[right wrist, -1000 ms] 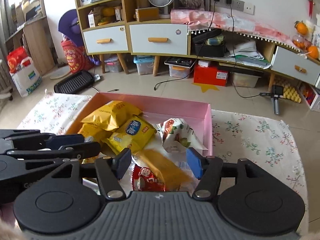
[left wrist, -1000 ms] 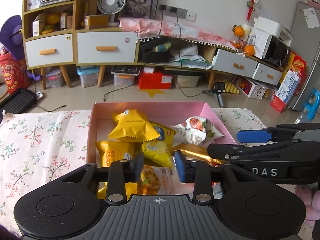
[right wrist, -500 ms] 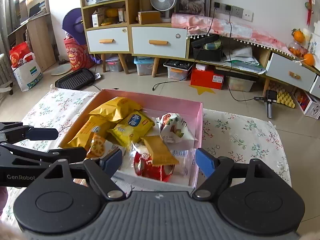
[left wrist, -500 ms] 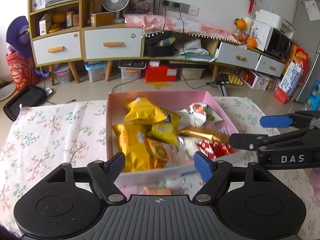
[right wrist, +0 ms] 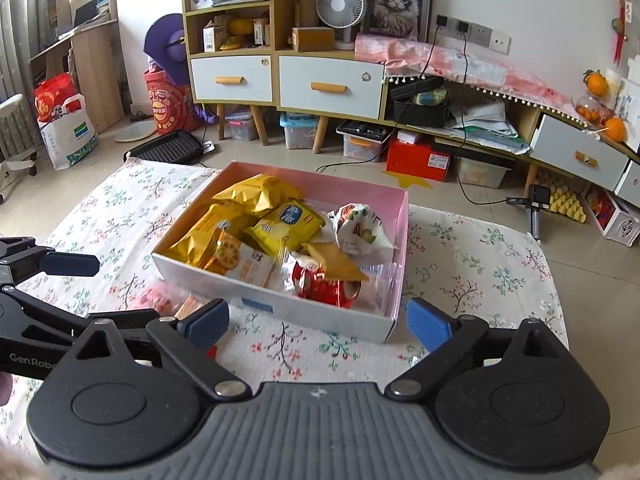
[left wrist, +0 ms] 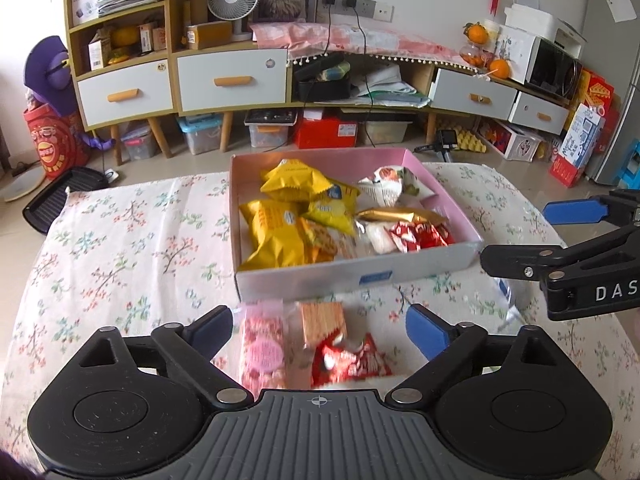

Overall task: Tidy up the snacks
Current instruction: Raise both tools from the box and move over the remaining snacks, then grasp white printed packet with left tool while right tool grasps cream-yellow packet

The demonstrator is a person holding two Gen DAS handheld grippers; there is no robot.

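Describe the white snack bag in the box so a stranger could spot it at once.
Find the pink box on the floral cloth. Look in its far right corner, beyond the gold packet. The white bag there is puffy and crumpled with red and green fruit prints, the only white pack beside the yellow packs.

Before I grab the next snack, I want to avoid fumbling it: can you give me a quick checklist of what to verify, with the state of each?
1. Left gripper open and empty: ok.
2. Right gripper open and empty: ok.
3. Loose snacks within reach: ok; pink packet, biscuit packet and red packet lie on the floral tablecloth between the left fingers.
4. Packets separated for a single grasp: not ok; they overlap.
5. Room in the pink box: cannot tell; it is well filled, with some floor showing at its far side.
6. Grippers apart from each other: ok.
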